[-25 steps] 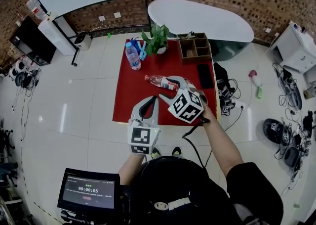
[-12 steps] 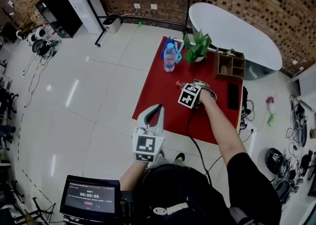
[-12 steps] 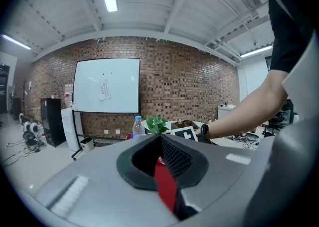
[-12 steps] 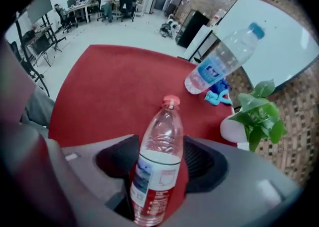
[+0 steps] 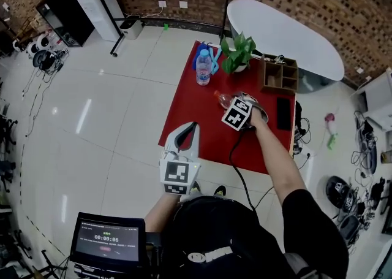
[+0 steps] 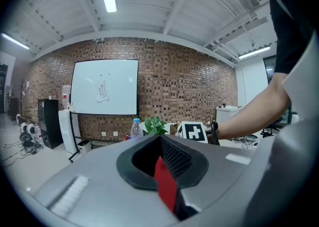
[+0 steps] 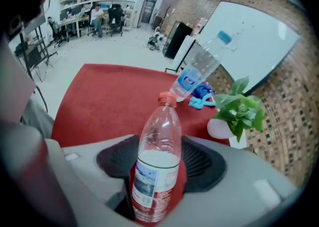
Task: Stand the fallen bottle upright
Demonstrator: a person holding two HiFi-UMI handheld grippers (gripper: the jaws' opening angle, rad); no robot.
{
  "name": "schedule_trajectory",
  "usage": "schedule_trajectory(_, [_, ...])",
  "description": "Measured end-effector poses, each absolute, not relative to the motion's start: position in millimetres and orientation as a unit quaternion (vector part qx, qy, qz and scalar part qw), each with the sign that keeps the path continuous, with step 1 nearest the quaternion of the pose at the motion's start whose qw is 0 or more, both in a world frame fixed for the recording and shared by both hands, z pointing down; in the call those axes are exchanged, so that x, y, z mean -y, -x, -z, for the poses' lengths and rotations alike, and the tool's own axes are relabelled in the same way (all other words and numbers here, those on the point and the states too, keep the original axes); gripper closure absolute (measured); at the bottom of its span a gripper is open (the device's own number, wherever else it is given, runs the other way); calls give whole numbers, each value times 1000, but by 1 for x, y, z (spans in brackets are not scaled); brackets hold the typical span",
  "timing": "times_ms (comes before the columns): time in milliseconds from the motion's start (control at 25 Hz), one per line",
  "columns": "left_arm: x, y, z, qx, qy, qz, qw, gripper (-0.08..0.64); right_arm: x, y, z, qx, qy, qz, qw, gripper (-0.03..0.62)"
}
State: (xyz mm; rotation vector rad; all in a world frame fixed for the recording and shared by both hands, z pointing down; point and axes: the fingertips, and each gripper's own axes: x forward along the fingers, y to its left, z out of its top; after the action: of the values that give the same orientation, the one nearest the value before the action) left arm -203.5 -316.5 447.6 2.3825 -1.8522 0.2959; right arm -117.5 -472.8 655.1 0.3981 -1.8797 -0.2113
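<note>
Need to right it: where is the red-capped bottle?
Head view: the red-capped bottle lies at the red table's middle, between the right gripper's jaws, in front of the plant.

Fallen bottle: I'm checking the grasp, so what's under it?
Red cloth lies under the bottle, visible beside it between the right gripper's open jaws. The strip directly beneath its labelled body is covered.

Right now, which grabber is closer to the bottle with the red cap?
Right. The right gripper has its open jaws around the red-capped bottle lying on the red table. The left gripper hangs back near the table's front edge, well apart from it.
</note>
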Motion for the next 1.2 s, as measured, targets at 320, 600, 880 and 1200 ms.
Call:
schedule_trajectory(320, [323, 162, -436, 572, -814, -93, 34, 558, 466, 79, -564, 880, -282, -27, 381, 327])
schedule_trajectory(600, [327, 144, -422, 549, -830, -97, 22, 558, 460, 62, -563, 884, -313, -90, 334, 331])
schedule_trajectory(880, [313, 139, -430, 551, -828, -103, 28, 558, 455, 52, -571, 880, -333, -94, 324, 331])
schedule_trajectory(1200, [296, 121, -426, 544, -833, -96, 18, 558, 440, 45, -551, 887, -358, -108, 272, 330])
